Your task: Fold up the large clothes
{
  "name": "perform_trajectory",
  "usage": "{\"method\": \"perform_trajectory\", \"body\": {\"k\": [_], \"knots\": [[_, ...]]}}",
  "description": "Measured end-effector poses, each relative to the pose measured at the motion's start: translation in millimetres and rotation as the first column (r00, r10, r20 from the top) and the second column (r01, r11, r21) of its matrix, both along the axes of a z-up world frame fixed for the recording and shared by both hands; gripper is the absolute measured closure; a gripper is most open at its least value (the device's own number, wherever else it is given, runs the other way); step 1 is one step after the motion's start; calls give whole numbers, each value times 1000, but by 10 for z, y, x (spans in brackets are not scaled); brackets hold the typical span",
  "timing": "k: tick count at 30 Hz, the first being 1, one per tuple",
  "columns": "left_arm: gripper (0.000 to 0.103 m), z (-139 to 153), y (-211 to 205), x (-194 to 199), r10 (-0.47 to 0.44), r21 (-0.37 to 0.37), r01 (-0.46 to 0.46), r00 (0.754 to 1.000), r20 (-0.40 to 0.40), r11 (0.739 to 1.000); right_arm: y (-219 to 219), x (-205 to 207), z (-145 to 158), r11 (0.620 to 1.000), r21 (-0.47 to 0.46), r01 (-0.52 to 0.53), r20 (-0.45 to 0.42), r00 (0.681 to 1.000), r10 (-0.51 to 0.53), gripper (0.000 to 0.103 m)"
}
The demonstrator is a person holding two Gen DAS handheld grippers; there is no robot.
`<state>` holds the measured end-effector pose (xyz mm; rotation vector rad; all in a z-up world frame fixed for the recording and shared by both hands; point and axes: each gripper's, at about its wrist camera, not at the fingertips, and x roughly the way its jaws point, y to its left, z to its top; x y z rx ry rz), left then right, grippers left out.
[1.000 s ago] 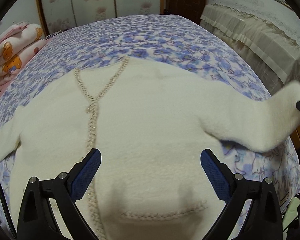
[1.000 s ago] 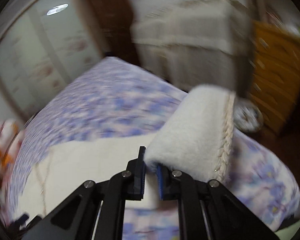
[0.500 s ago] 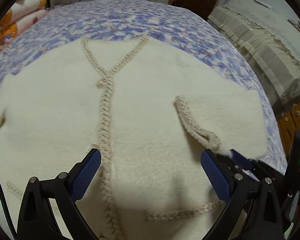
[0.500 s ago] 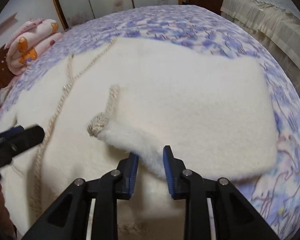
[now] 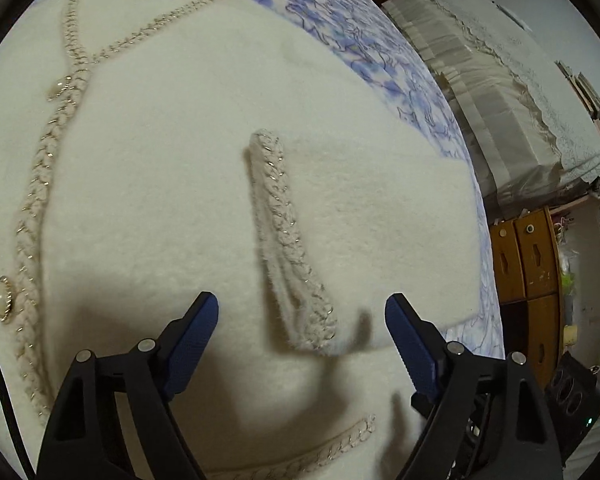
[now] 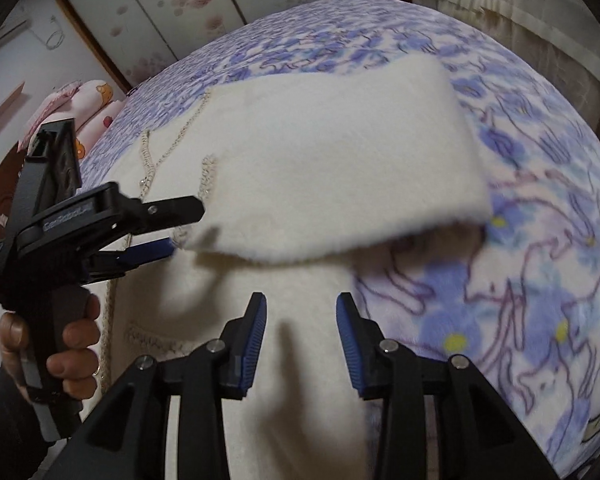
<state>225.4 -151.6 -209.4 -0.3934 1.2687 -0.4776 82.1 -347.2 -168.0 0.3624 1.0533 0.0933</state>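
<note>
Right wrist view: cream cardigan (image 6: 320, 152) flat on floral bedspread (image 6: 540, 240), sleeve (image 5: 380, 216) folded across it. Right gripper (image 6: 301, 336) partly open, just released, empty. Left gripper (image 5: 302, 336) wide, closing, seemingly empty.

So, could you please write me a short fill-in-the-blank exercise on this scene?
1. The cream cardigan lies on a bedspread printed with ____ flowers.
2. The folded sleeve lies across the cardigan's ____.
3. The right hand-held gripper holds ____.
4. The pads of the left hand-held gripper are coloured ____.

Missing words: blue; front; nothing; blue
</note>
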Motion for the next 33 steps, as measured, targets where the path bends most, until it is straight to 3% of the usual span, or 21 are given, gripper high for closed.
{"method": "perform_trajectory", "body": {"k": [2, 3, 4, 7, 11, 15, 19, 23, 27, 29, 30, 33], "knots": [[50, -14, -95, 43, -22, -2, 22, 1000, -10, 1000, -1, -36, -59, 1000, 16, 9, -19, 1000, -8, 66], [79, -37, -170, 74, -55, -12, 54, 998, -33, 998, 10, -38, -83, 1000, 17, 11, -28, 1000, -10, 66], [87, -61, -232, 94, -80, -9, 79, 995, -54, 997, 27, -36, -93, 1000, 12, 11, -30, 999, -10, 66], [88, 111, -400, 102, -109, 72, 108, 994, 14, 992, 74, -22, -75, 1000, -9, 5, -26, 1000, -5, 66], [88, 702, -466, 162, -126, 136, 101, 973, 192, 986, 98, -12, -10, 1000, -9, 5, -12, 1000, -5, 66], [88, 1346, -212, 310, -99, 188, 31, 927, 363, 982, 115, -32, 19, 1000, -30, 1, -13, 1000, -1, 66], [88, 1650, 246, 429, -61, 264, -68, 891, 451, 962, 148, -42, 29, 999, -37, -9, -14, 1000, 9, 66], [88, 1481, 784, 431, -17, 359, -171, 886, 464, 917, 204, -41, 14, 998, -61, -28, -14, 1000, 27, 67], [85, 891, 1344, 345, 58, 463, -240, 926, 374, 853, 244, -13, -29, 996, -82, -41, -24, 999, 39, 66], [73, 547, 1531, 306, 81, 469, -201, 961, 264, 860, 256, 2, -39, 995, -84, -45, -29, 999, 43, 66], [59, 431, 1601, 296, 92, 466, -186, 972, 218, 865, 258, 15, -38, 995, -84, -47, -29, 999, 45, 66], [55, 241, 1815, 306, 143, 382, -190, 978, 148, 905, 240, 89, -3, 996, -68, -48, -27, 999, 47, 66]]}}
